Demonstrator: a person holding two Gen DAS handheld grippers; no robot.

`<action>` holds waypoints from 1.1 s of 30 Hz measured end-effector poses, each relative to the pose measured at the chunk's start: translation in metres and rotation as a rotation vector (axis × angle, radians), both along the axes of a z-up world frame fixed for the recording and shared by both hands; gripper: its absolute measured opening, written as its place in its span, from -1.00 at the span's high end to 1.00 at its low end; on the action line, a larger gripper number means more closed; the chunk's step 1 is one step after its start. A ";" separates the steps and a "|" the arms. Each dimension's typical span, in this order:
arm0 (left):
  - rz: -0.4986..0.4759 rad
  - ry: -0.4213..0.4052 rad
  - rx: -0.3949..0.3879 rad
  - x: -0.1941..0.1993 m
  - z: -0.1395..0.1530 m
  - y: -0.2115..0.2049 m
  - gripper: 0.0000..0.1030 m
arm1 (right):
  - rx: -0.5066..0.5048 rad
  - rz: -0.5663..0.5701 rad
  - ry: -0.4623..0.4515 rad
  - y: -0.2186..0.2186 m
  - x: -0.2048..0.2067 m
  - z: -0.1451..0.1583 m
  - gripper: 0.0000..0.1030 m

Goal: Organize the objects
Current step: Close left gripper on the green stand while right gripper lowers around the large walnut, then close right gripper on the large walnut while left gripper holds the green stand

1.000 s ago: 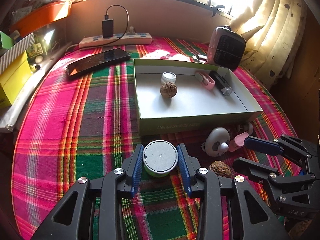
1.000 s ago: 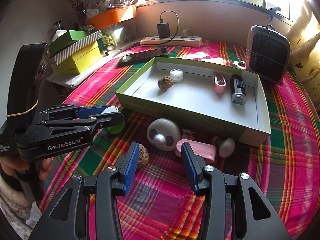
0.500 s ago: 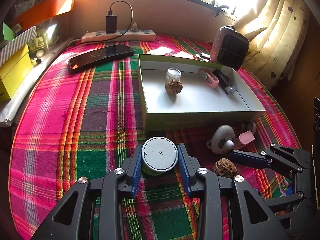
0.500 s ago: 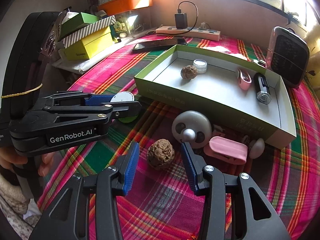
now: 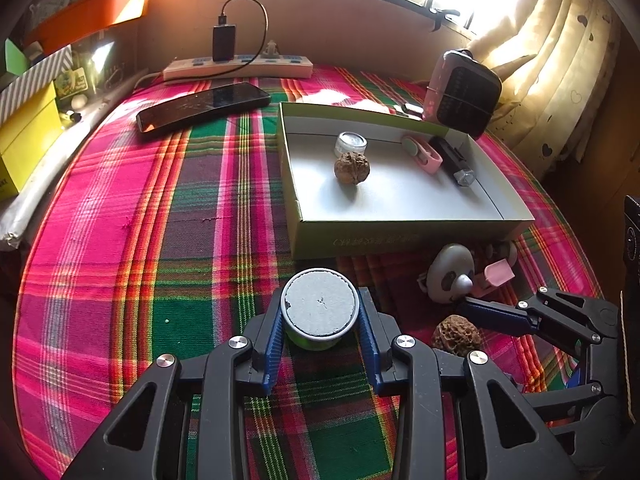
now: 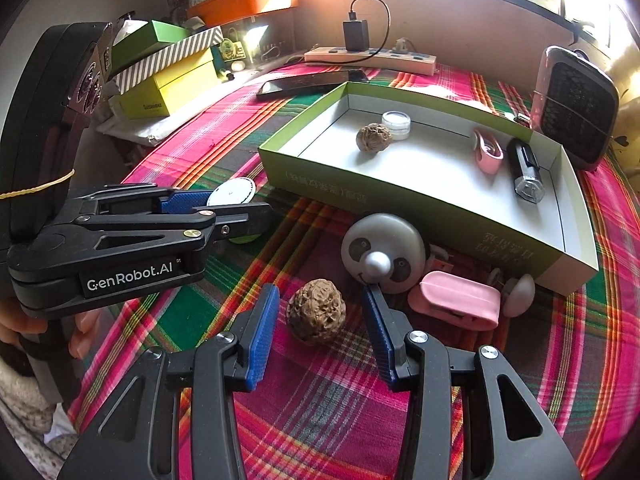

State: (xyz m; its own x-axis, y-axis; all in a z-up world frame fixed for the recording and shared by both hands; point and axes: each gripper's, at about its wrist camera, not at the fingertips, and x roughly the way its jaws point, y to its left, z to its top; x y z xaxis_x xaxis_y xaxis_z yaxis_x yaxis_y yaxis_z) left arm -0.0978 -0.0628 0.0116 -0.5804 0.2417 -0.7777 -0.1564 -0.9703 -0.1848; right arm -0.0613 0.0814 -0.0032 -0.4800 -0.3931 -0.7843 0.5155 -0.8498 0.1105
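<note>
Left wrist view. Left tool (image 5: 320,322): blue pads closed against both sides of a small round tin (image 5: 319,311) with a grey lid and green body, at 6 o'clock of the frame, over the plaid-covered counter (image 5: 120,240). Open green box (image 5: 400,216) at 1 o'clock of the tin; inside it a walnut (image 5: 351,167), a small clear jar (image 5: 351,143) just behind the walnut, a pink clip (image 5: 422,153) and a black cylindrical item (image 5: 454,160) toward the box's right wall. Panda-faced round object (image 5: 450,280) at 3 o'clock, near the box's front wall. Second walnut (image 5: 456,334) at 4 o'clock, on the cloth beside the right tool (image 5: 496,320). Phone (image 5: 204,105) at 11 o'clock; power strip (image 5: 238,67) behind it; small heater (image 5: 464,92) at 1 o'clock.

Right wrist view. Right tool (image 6: 320,320): blue pads spread wide, one on each side of the loose walnut (image 6: 317,311), neither pad touching it; it grips nothing. Walnut rests on the cloth at frame centre. Panda object (image 6: 384,252) at 1 o'clock of that walnut; pink holder (image 6: 458,298) at 3 o'clock. Left tool (image 6: 224,208) at 10 o'clock, clamped on the tin (image 6: 232,193). Green box (image 6: 420,196) at 1 o'clock, contents as listed. Stacked yellow and green cartons (image 6: 168,68) at 10 o'clock.
</note>
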 end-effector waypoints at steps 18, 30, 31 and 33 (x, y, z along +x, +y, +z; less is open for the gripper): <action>-0.001 0.002 -0.003 0.001 0.000 0.000 0.40 | -0.001 -0.009 0.005 0.000 0.001 0.001 0.42; 0.001 0.006 -0.007 0.001 0.002 -0.002 0.40 | -0.002 -0.009 0.005 0.000 0.002 0.001 0.42; 0.001 0.007 -0.008 0.001 0.002 -0.002 0.40 | -0.004 -0.008 0.006 0.000 0.003 0.001 0.42; 0.002 0.009 -0.011 0.001 0.003 -0.002 0.40 | -0.009 -0.010 0.007 0.001 0.003 0.002 0.42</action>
State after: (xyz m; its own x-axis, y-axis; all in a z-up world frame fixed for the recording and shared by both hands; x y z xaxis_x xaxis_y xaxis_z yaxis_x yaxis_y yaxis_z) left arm -0.0966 -0.0651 0.0146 -0.5878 0.2319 -0.7751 -0.1564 -0.9725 -0.1724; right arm -0.0583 0.0827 -0.0009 -0.4889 -0.3958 -0.7774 0.5079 -0.8537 0.1152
